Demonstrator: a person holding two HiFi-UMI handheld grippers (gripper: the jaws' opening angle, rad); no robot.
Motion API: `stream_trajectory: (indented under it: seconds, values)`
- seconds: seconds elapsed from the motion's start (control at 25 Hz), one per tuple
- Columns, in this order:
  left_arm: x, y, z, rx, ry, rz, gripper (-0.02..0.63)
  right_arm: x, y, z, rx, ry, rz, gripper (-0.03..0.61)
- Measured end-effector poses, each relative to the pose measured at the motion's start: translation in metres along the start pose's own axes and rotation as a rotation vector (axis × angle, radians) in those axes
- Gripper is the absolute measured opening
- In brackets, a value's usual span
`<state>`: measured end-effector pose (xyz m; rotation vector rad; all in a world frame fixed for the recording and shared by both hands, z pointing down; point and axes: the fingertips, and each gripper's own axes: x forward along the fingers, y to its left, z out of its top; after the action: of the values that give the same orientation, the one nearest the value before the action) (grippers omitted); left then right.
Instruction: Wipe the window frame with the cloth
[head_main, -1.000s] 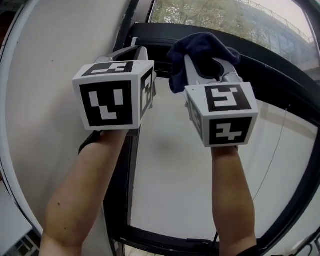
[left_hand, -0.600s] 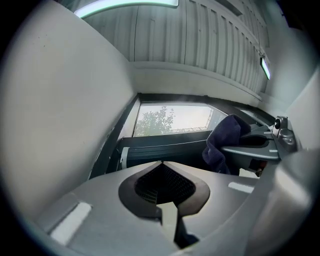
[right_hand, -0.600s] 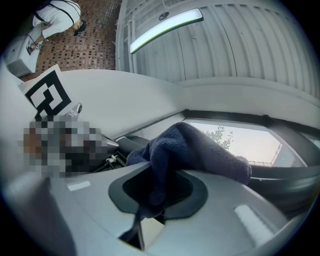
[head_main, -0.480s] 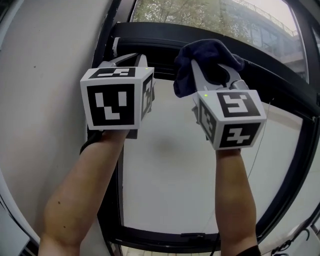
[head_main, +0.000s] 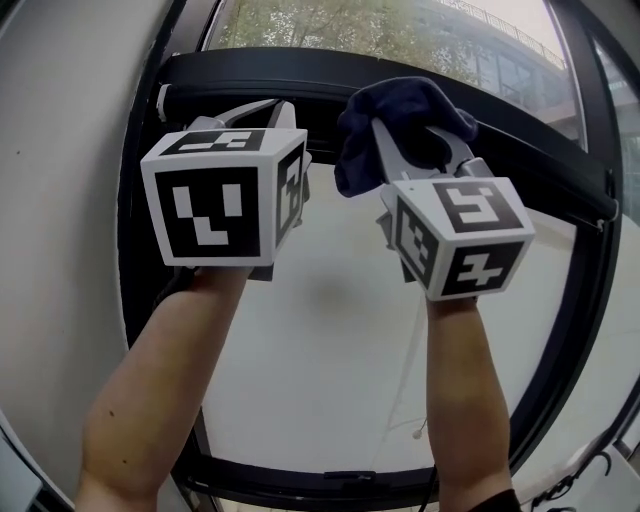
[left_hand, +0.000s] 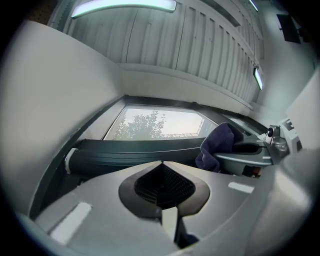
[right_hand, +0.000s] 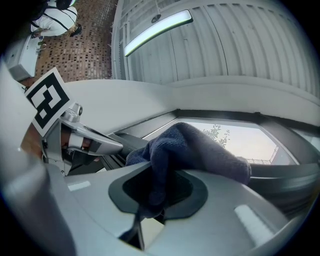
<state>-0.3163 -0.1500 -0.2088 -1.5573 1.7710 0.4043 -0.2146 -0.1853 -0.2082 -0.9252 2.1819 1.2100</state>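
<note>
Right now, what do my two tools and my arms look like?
The left tool and right tool are pale grey, each carrying a white cube printed with black square markers. Both forearms are bare, no sleeves showing.

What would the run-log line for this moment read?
left gripper: shut, empty | right gripper: shut on cloth | cloth at window frame top bar, contact unclear
</note>
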Motion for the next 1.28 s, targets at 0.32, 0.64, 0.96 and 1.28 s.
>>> stream_trajectory:
  seconds: [0.32,0.64,0.96,1.28]
  values:
    - [0.015,-0.06,0.004,0.034,-0.025,0.008,-0.009,-0.026,-0.04,-0.007,0.009,-0.027,0.029,0.061]
    - [0.032,-0.117,0.003,0.014,-0.014,-0.007,-0.009,-0.053,-0.085,-0.024,0.053,-0.049,0.031,0.061]
    - [0.043,-0.154,0.007,0.002,-0.018,-0.001,-0.009,-0.076,-0.124,-0.03,0.061,-0.057,0.019,0.061]
    - [0.054,-0.202,0.017,-0.033,-0.029,-0.038,-0.009,-0.104,-0.176,-0.042,0.078,-0.036,-0.019,0.061]
